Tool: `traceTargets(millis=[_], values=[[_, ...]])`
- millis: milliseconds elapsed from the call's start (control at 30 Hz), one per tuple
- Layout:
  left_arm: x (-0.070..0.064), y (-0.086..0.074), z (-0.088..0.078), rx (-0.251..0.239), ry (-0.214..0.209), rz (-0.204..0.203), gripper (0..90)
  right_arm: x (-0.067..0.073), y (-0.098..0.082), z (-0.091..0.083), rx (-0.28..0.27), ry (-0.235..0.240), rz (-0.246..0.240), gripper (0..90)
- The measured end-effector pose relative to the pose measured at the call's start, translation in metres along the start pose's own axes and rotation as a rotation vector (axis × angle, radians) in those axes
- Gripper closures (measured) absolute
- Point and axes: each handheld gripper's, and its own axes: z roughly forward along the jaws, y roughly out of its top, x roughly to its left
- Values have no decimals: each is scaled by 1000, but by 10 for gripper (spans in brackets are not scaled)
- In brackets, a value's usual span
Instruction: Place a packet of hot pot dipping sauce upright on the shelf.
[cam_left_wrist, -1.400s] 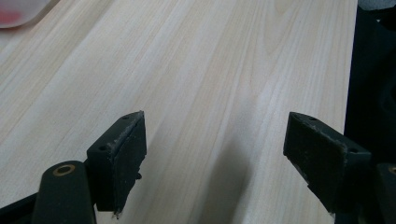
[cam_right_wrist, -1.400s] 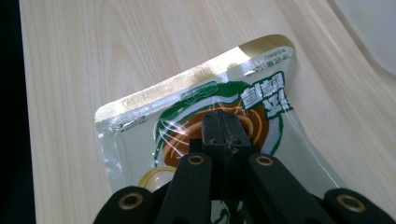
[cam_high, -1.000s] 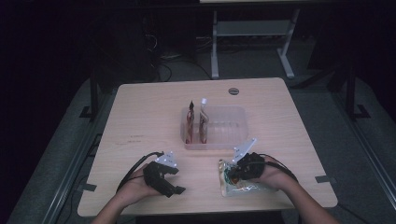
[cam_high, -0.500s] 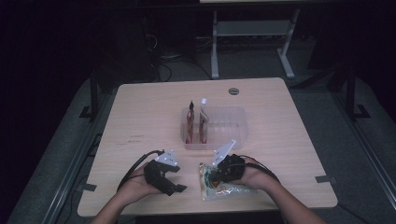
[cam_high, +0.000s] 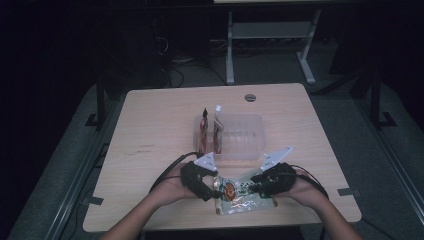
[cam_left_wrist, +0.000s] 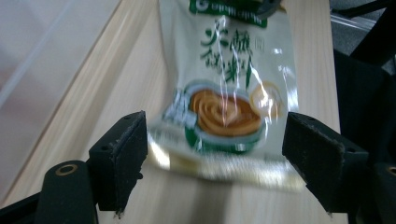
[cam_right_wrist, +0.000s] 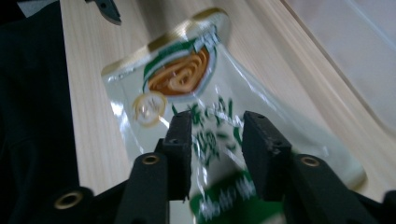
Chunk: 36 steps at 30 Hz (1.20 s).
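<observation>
1. A flat snack packet (cam_high: 234, 192), pale with green lettering and a picture of an orange coil, lies on the tabletop (cam_high: 150, 130) at the lower centre of the high view, between the two hands and just below the clear plastic bin (cam_high: 240, 136).

2. The right claw (cam_right_wrist: 215, 140) has its jaws drawn close over the lettered end of the packet. In the right gripper view the film passes between them, so it appears to be pinching the packet. Blur there makes it hard to be sure that both pads touch.

3. The left claw (cam_left_wrist: 215, 154) is spread wide. In the left gripper view its jaws stand either side of the packet's sealed end without touching it. This looks like a line-up for a second hold on the opposite end, so that the limp packet can be carried taut instead of sagging.

4. Two packets (cam_high: 211, 131) stand upright on edge at the left end of the bin, and the rest of it looks empty. My guess is that the packet on the tabletop is meant to be filed upright beside them, which would explain gripping it by its ends.

5. Hard to make out:
   - The high view is dim, and the hands and claw bodies cover both ends of the packet.
   - The lettering is smeared by motion in both gripper views.
   - The far end of the packet is cut off at the top of the left gripper view.
   - The printing on the upright packets is too small to read.
</observation>
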Motion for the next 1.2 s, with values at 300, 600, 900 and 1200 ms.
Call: traceTargets(millis=[300,600,900,1200], values=[[3,15,38,88,10,74,239,-4,-32,-26,-23,-47,97,532],[7,10,44,100,30,96,493,-7,-33,-29,-52,-71,112,476],[8,8,41,71,-5,97,861,-12,-33,-27,-60,-77,146,431],[9,2,25,22,6,119,895,-19,-32,-27,-96,-44,210,381]])
